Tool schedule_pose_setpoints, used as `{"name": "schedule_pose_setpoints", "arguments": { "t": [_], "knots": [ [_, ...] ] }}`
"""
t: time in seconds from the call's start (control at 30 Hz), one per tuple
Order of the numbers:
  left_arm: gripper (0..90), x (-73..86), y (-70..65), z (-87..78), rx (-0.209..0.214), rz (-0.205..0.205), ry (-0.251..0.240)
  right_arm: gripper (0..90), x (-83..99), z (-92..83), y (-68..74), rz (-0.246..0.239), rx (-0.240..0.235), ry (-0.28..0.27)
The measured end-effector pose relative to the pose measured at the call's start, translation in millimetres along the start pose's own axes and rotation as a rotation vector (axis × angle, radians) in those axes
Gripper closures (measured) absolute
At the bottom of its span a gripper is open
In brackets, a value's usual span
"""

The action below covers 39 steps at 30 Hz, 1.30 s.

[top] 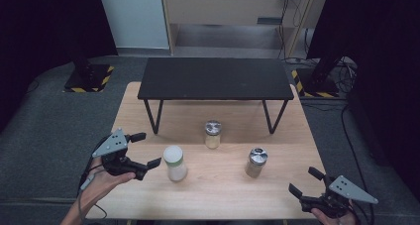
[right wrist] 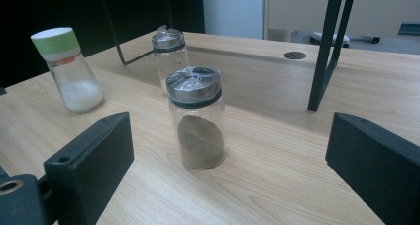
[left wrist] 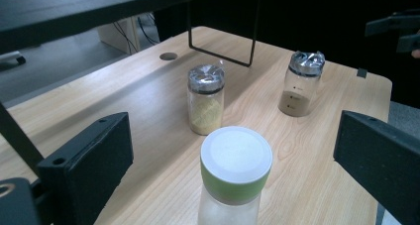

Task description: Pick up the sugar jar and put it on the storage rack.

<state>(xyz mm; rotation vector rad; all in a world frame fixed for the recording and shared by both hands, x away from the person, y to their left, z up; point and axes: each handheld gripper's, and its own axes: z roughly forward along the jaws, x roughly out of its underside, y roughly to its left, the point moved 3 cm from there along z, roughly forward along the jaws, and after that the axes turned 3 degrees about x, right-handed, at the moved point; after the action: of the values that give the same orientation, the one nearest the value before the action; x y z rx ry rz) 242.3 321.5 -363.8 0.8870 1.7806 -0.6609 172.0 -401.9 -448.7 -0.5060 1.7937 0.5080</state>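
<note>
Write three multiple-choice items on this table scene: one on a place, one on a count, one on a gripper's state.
1. Which jar stands nearest the left gripper?
A. the green-banded white-lid jar
B. the yellow-powder jar
C. the brown-powder jar

2. How many jars stand on the wooden table?
A. two
B. three
C. four

3. How are the right gripper jaws?
A. shut on a jar
B. shut on nothing
C. open

Key: 1 A, it stands just past the jaw tips; 2 B, three stand apart; 3 C, jaws spread wide, holding nothing.

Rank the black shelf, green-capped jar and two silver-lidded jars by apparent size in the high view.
1. black shelf
2. green-capped jar
3. The yellow-powder jar and brown-powder jar look alike; no ranking.
</note>
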Motion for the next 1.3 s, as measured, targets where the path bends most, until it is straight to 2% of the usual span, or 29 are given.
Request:
{"name": "schedule_pose_setpoints", "arguments": {
  "t": [0.63, 0.9, 1.0, 1.3],
  "knots": [
    [0.9, 4.7, 2.8, 37.4, 0.016, 0.009, 0.074, 5.3, 0.1, 0.0, 0.1, -0.001, 0.001, 0.000],
    [1.9, 12.9, 4.8, 52.5, 0.028, -0.004, 0.090, 5.4, 0.4, -0.2, -0.2, 0.000, 0.003, -0.001],
    [2.5, 14.8, 4.2, 57.0, 0.031, 0.009, 0.099, 5.4, 0.4, -0.1, -0.2, 0.000, 0.003, -0.001],
    [3.2, 22.6, 6.0, 68.3, 0.043, 0.000, 0.107, 5.5, 0.4, -0.1, -0.1, 0.000, 0.003, -0.002]
  ]
}}
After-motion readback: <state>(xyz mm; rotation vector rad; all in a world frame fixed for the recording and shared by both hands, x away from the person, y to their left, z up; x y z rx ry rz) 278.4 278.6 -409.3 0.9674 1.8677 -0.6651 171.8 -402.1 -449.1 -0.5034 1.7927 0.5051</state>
